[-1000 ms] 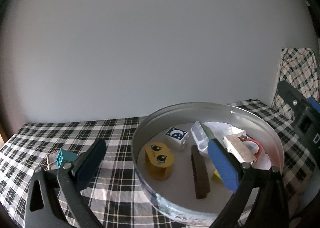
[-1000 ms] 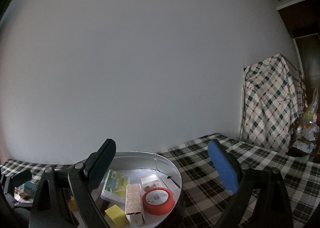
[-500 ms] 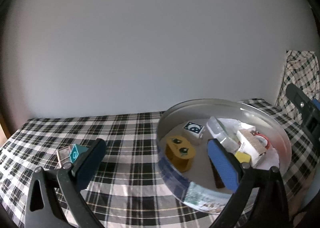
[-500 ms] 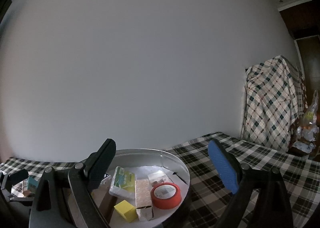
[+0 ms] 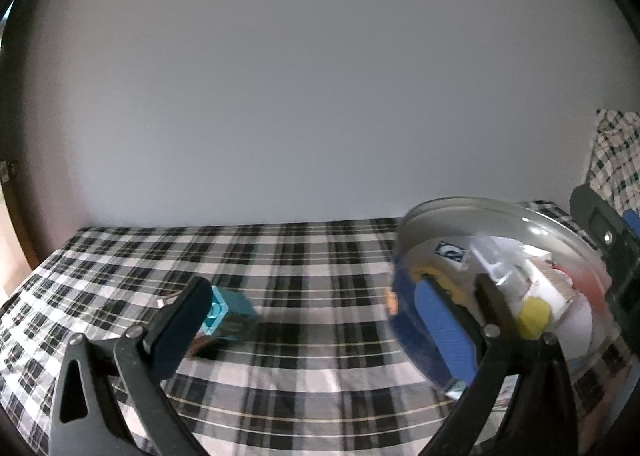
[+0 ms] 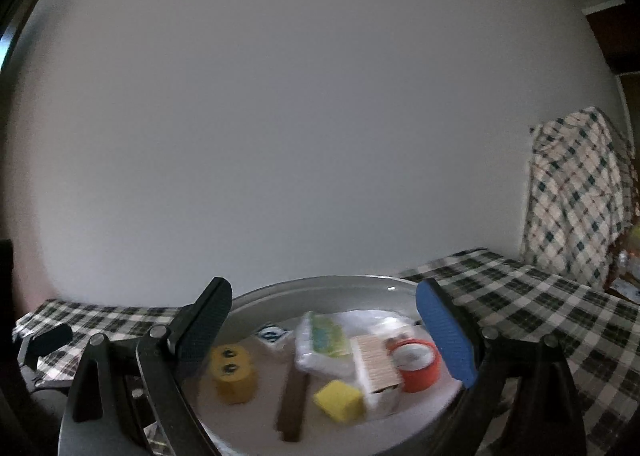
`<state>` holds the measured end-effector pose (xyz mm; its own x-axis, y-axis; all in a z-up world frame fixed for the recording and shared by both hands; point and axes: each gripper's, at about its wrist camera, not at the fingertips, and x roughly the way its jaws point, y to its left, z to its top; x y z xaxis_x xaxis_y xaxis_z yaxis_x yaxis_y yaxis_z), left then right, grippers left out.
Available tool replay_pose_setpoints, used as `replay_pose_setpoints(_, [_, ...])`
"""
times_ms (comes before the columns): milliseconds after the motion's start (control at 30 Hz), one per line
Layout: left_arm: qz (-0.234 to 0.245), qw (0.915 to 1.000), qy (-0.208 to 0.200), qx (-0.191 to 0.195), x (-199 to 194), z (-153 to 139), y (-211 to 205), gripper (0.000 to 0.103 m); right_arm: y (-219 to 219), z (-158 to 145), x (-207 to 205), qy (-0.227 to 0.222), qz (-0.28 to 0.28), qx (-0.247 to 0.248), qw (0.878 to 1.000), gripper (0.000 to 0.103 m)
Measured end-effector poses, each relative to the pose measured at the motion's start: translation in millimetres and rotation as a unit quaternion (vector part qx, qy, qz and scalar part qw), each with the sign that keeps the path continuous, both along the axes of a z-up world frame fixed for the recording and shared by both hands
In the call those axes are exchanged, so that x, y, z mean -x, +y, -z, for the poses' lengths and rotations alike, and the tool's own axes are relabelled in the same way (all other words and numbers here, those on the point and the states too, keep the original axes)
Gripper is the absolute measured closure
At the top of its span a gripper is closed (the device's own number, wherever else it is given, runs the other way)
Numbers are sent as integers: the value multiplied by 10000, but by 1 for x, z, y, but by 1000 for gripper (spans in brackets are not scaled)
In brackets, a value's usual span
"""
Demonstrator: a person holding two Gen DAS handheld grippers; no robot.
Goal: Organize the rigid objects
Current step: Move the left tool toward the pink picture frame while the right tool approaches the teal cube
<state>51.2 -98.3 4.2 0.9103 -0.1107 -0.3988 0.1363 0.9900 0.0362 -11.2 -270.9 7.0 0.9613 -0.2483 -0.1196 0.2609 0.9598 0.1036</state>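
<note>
Both tongs are spread and empty. The teal block (image 5: 229, 314) lies on the checked tabletop (image 5: 320, 256), well left of the round tin (image 6: 320, 288); the left tongs (image 5: 312, 316) aim beside it. Risk: its near finger may nudge the block aside.

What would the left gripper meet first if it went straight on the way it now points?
Probably bare checked cloth: nothing lies midway between the open fingers of the left gripper. The teal block sits by its left finger and the tin off to the right. Depth is unclear.
</note>
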Motion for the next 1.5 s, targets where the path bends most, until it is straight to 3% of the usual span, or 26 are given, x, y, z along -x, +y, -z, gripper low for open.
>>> replay_pose_setpoints(433, [-505,9987,85,26,-17,1,65,1,56,4,-26,178,-593,40,9981,8])
replay_pose_setpoints(600, [-781,9968,144,-8,-26,2,97,1,80,8,-44,443,-976,66,9942,8])
replay_pose_setpoints(767, [-1213,9920,360,0,-42,4,136,1,109,13,-65,770,-1420,109,9868,8])
replay_pose_setpoints(933, [-1666,9825,820,140,-65,12,175,1,143,18,-82,1045,-1782,349,9778,8])
replay_pose_setpoints(1100, [-1955,9741,1114,244,-77,20,200,1,164,29,-112,1797,-2325,287,9554,8])
replay_pose_setpoints(1233, [-2062,9686,1348,337,-86,26,211,1,168,45,-138,2430,-2677,-91,9323,8])
replay_pose_setpoints(1333, [-2059,9680,1388,357,-88,28,213,1,169,59,-157,2860,-2829,-482,9142,9])
replay_pose_setpoints(1467, [-2037,9688,1378,314,-88,28,211,1,173,70,-172,3233,-2859,-716,8992,11])
replay_pose_setpoints(1500, [-2034,9688,1382,309,-88,27,211,1,173,74,-174,3322,-2893,-773,8944,15])
